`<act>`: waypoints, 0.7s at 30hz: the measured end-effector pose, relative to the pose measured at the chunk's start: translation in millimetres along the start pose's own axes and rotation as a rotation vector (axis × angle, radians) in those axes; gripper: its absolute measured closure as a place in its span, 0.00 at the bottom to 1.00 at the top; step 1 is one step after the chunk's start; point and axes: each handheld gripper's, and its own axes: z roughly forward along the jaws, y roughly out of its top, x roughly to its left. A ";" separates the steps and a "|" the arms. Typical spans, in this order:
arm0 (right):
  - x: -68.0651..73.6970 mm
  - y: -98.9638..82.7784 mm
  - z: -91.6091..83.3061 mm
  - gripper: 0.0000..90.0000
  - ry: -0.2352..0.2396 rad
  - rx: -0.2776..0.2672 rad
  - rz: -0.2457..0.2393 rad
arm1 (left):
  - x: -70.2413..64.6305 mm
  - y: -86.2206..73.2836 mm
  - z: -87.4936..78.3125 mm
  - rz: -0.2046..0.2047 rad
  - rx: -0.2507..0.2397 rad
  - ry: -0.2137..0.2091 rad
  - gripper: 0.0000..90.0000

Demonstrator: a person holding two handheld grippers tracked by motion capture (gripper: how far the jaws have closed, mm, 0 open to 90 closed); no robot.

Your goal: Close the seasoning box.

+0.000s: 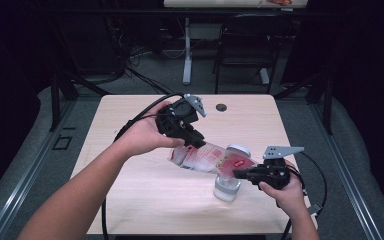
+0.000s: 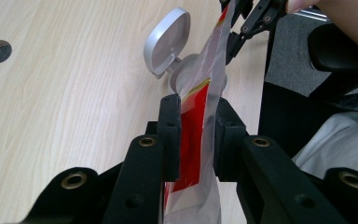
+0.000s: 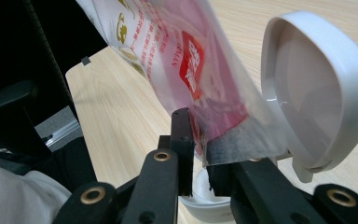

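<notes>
A clear plastic pouch with red print point(image 1: 211, 159) hangs stretched between both grippers above the table. My left gripper point(image 1: 194, 142) is shut on its upper left end; in the left gripper view the red and silver pouch point(image 2: 196, 122) is pinched between the black jaws. My right gripper point(image 1: 240, 174) is shut on the pouch's lower right end, and in the right gripper view the pouch point(image 3: 191, 60) rises from the jaws. Under that end stands a white container point(image 1: 227, 188) with its hinged lid point(image 1: 238, 149) flipped open; the lid point(image 3: 314, 88) stands right beside the pouch.
The wooden table point(image 1: 130, 130) has a round cable hole point(image 1: 221, 107) at the back. Black cables trail from both grippers. A chair point(image 1: 250, 45) and a desk leg stand on the floor behind the table.
</notes>
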 end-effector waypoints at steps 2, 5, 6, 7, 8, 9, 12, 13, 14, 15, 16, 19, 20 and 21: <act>0.2 -0.4 -0.7 0.93 0.003 0.001 0.001 | 0.2 0.4 0.5 0.005 -0.002 0.002 0.85; 0.7 -1.3 -1.6 0.93 -0.001 0.000 0.004 | 0.4 1.2 1.2 0.008 -0.004 0.000 0.85; 0.4 -1.5 -2.0 0.93 -0.003 -0.002 0.004 | 0.4 1.2 1.2 0.008 -0.004 0.000 0.85; 0.5 -1.8 -2.3 0.93 -0.004 -0.005 0.008 | 0.3 1.7 2.0 0.006 -0.005 -0.001 0.85; 0.3 -1.9 -2.8 0.93 -0.005 -0.004 0.007 | 0.1 1.9 2.7 0.006 -0.007 -0.001 0.85; 0.1 -2.1 -3.1 0.93 -0.007 -0.004 0.007 | 0.2 2.1 3.1 0.006 -0.007 -0.001 0.85; -0.5 -2.6 -3.4 0.93 -0.012 -0.005 0.011 | 0.4 2.1 3.4 0.007 -0.007 0.000 0.85; -0.8 -2.7 -3.3 0.93 -0.011 -0.007 0.013 | 0.3 2.0 3.3 0.007 -0.007 0.000 0.85; -0.8 -2.8 -3.2 0.93 -0.010 -0.009 0.014 | 0.3 1.9 3.1 0.006 -0.007 0.000 0.85; -0.8 -2.7 -3.1 0.93 -0.010 -0.010 0.014 | 0.3 1.9 3.1 0.006 -0.007 0.000 0.85; -0.7 -2.6 -3.0 0.93 -0.009 -0.010 0.012 | 0.2 1.9 2.4 0.007 -0.008 0.002 0.85; 0.4 -1.9 -2.0 0.93 -0.007 -0.011 0.008 | -0.1 1.8 0.8 0.005 -0.010 0.003 0.85; 0.6 -1.8 -1.9 0.93 -0.005 -0.009 0.006 | 0.1 1.7 0.2 0.007 -0.011 0.003 0.85; 0.6 -1.6 -1.6 0.93 -0.001 -0.009 0.006 | 0.1 1.7 0.2 0.007 -0.011 0.003 0.85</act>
